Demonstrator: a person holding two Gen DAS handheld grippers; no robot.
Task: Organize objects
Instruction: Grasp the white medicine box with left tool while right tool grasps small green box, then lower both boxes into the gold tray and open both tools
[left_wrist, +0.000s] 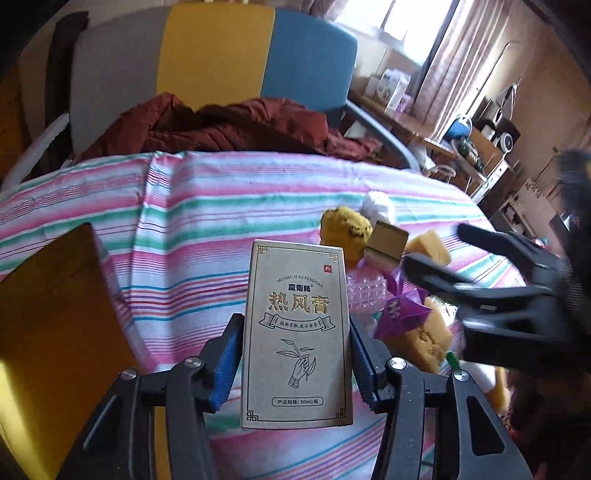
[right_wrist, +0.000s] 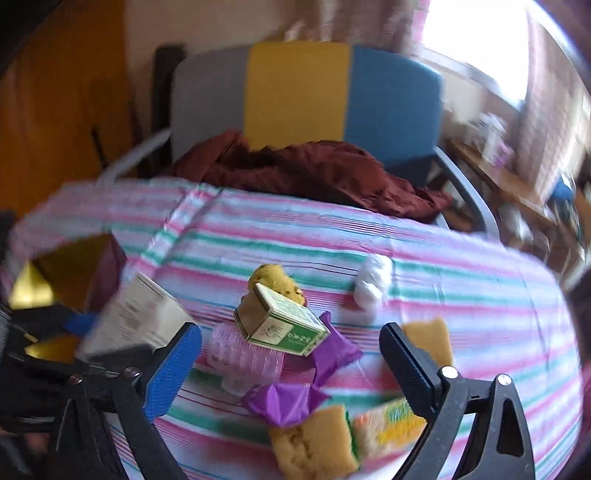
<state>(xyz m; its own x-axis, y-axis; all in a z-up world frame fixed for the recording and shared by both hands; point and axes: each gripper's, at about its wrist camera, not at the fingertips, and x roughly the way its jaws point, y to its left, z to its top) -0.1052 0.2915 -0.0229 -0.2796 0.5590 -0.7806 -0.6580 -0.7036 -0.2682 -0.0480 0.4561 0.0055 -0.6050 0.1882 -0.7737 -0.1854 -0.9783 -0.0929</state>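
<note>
- Left gripper (left_wrist: 293, 354): clamped on upright beige ointment box (left_wrist: 295, 332), held above striped cloth (left_wrist: 192, 236).
- Right gripper (right_wrist: 291, 350): spread wide, empty, over green-and-white carton (right_wrist: 284, 325), purple wrapper (right_wrist: 291, 398), yellow sponge (right_wrist: 314, 439).

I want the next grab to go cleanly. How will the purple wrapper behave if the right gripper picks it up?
The purple wrapper looks thin and crinkled, so it is probably floppy and very light. It lies among a pink brush and a yellow sponge, so a pinch may nudge them. The open right gripper would likely crush it flat rather than hold a firm shape.
</note>
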